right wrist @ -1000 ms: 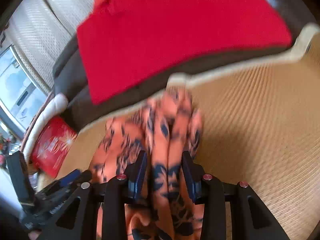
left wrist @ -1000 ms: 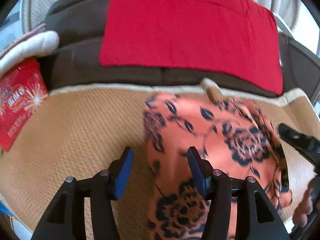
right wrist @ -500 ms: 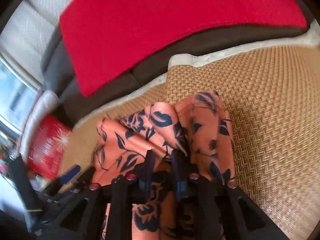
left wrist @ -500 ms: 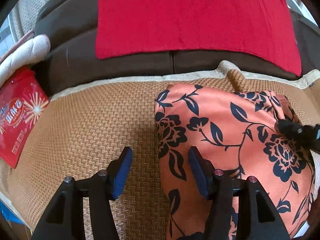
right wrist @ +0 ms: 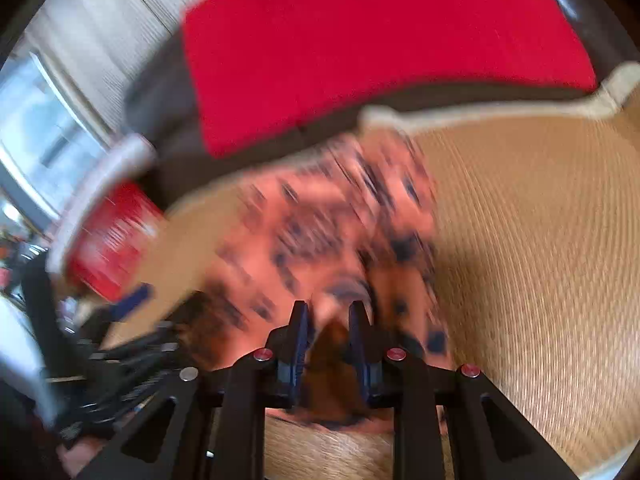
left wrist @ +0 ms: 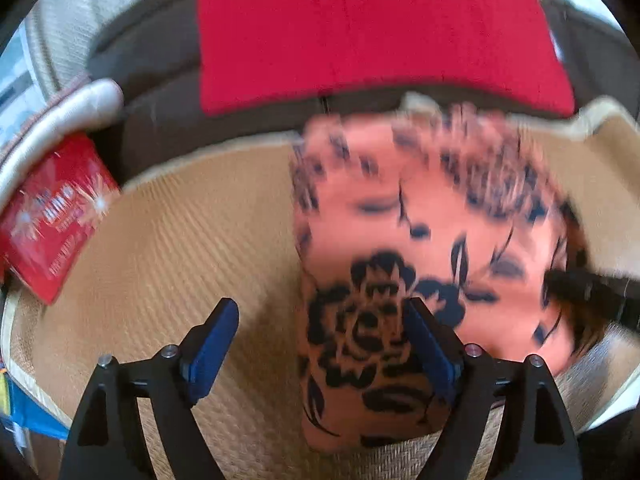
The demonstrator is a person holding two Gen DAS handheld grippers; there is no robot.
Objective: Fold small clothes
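Observation:
An orange garment with black flowers (left wrist: 432,240) lies bunched on the woven mat (left wrist: 192,248); both views are blurred by motion. My left gripper (left wrist: 320,340) is over its near left edge. Its jaws are opening wide, and the cloth lies between them against the right pad without being pinched. My right gripper (right wrist: 329,336) stands narrow, with a fold of the garment (right wrist: 320,224) filling the gap between its pads. Its jaws are starting to ease open. The right gripper's black tip (left wrist: 592,292) lies on the cloth's right side. The left gripper (right wrist: 132,300) is a blur at lower left.
A red towel (left wrist: 368,24) hangs over the brown sofa back (left wrist: 160,120) behind the mat. A red packet (left wrist: 52,216) and a pale cushion edge (left wrist: 60,120) sit at the left. The mat's cream border (right wrist: 480,116) runs along the back; bare mat (right wrist: 540,260) stretches to the right.
My left jaws have spread wider and dropped closer to the garment. The right jaws closed from a loose hold onto a thin fold. The garment has shifted and both views now smear.

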